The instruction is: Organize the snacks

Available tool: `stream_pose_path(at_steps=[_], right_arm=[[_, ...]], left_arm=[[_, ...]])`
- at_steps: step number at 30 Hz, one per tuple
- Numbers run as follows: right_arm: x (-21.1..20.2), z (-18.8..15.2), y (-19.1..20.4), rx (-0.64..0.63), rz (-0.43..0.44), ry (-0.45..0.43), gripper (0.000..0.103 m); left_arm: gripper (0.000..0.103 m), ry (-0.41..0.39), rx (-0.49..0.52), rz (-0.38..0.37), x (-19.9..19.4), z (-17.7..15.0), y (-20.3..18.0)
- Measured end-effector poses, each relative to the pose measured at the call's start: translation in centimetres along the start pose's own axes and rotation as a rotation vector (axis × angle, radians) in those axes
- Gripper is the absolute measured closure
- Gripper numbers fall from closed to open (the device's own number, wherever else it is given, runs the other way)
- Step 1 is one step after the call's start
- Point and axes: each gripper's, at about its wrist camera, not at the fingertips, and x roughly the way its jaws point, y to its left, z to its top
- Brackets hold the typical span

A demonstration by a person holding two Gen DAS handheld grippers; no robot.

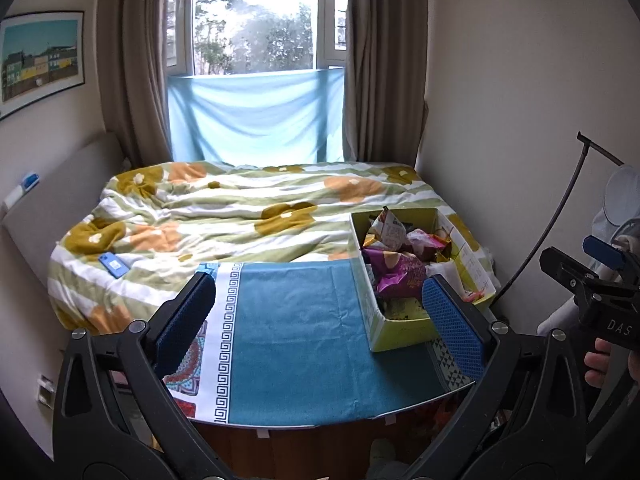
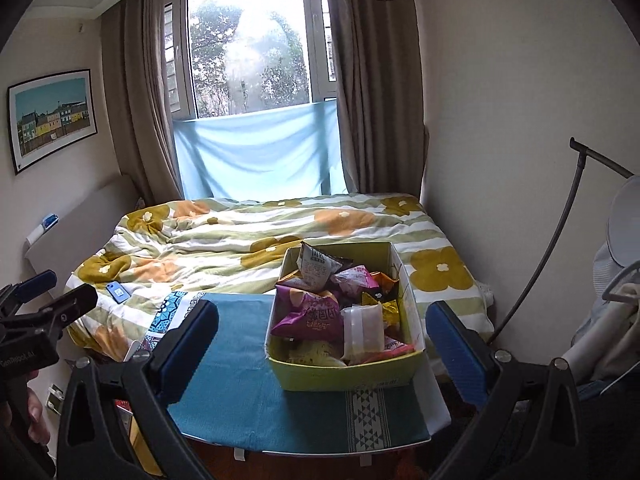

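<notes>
Both grippers hover low over a counter [image 2: 240, 392] draped in teal cloth, each with blue-padded fingers spread wide and holding nothing: left gripper [image 1: 320, 328], right gripper [image 2: 320, 352]. Behind the counter lies a bed [image 1: 224, 216] under a flowered quilt, beneath a curtained window. A yellow-green cardboard snack box [image 2: 344, 372] sits on the counter's right end, near the front edge, packed with crinkled packets; a purple bag [image 2: 312, 312] carries writing too small to read. Bare teal cloth stretches left of the box. "DAS" marks the right gripper's body in the left view.
</notes>
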Motion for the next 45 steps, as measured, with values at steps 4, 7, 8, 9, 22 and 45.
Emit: stream_pose_path(at_steps=[4,7,8,9,22,45], right_arm=[[-0.3,-0.5,0.7,0.001,-0.006,-0.002,0.0],[-0.6,-0.6,1.2,-0.008,-0.013,-0.01,0.0],[-0.7,-0.6,1.3,-0.01,-0.013,-0.012,0.0],[-0.9,-0.6,1.4,-0.011,-0.014,-0.016,0.0],[-1.0,-1.0,2.3,-0.032,-0.018,-0.017,0.0],[-1.2,-2.1,2.3,-0.028,-0.017,-0.009,0.0]], left_arm=[[0.001,-0.011,-0.003,0.001,-0.5,-0.5,0.4],[0.001,-0.02,-0.01,0.005,-0.9,-0.6,0.8],[0.001,-0.021,-0.012,0.005,-0.9,-0.6,0.9],[0.0,-0.02,-0.015,0.007,-0.9,-0.6,1.0],[0.001,-0.022,-0.016,0.02,-0.9,-1.1,1.2],[0.001,-0.022,-0.037,0.036,-1.2,-1.8,0.6]])
